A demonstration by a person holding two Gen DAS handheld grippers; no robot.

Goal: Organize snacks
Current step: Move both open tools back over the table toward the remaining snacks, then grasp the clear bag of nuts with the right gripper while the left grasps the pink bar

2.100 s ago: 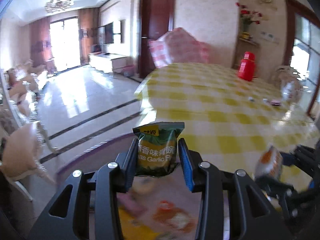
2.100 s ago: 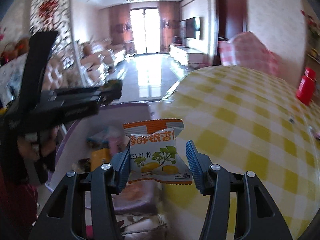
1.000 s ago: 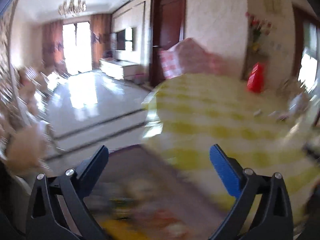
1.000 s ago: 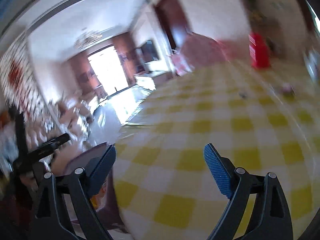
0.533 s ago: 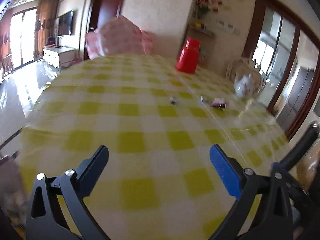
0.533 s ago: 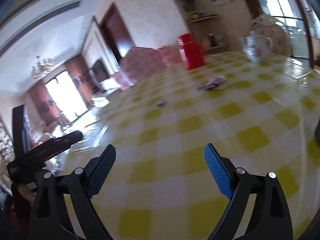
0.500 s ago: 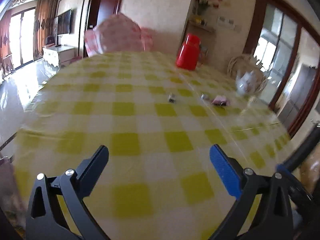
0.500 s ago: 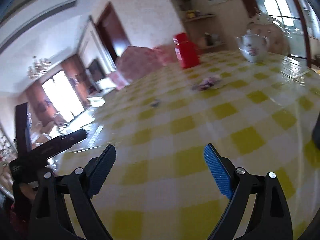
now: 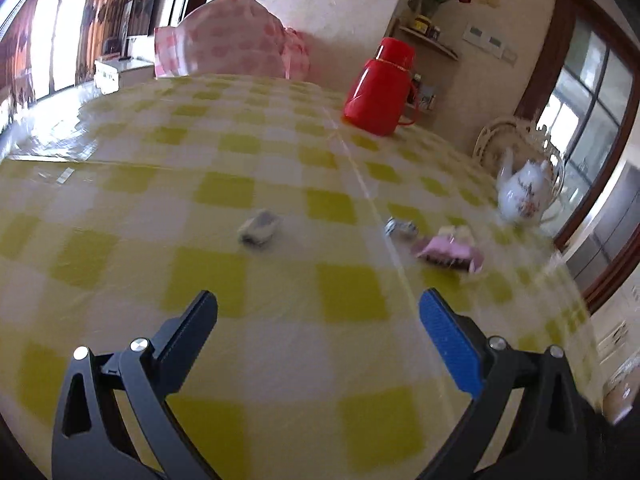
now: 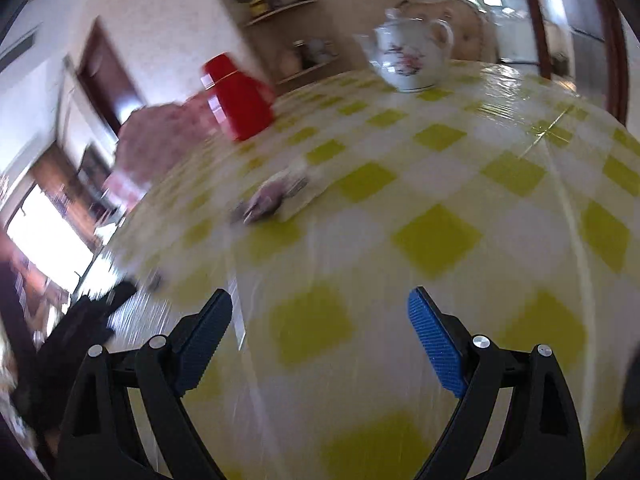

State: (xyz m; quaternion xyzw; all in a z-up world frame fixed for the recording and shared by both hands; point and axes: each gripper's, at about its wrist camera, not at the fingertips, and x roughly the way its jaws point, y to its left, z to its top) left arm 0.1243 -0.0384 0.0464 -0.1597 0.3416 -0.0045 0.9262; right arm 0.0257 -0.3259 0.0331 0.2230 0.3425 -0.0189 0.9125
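Both of my tools are spread wide with nothing in them: the left gripper (image 9: pixel 318 312) hangs low over the table (image 9: pixel 280 360), and the right gripper (image 10: pixel 320 312) does the same a little to the side.

The snacks left to tidy lie out ahead of me. In the left view a small grey packet (image 9: pixel 259 231) sits on the cloth ahead of my left finger, a twisted silvery sweet (image 9: pixel 401 228) lies further right, and a pink wrapper (image 9: pixel 448 251) rests just beside that. In the right view the pink wrapper (image 10: pixel 276 196) is a blur up ahead; I cannot make out the other two there.

I judge all three to be light, thin and crinkly, likely to skid on what looks like a glossy plastic cover over the yellow-and-white checked cloth. They lie flat, so I would come down steeply, one finger on each side across the narrow width, and close gently. The sweet looks firmer in the middle, so I would take it by the body, not the twisted ends.

Behind them stand a smooth red flask (image 9: pixel 380 88) and a white flowered teapot (image 9: pixel 526 194), which I take for china and breakable, near the pink wrapper.
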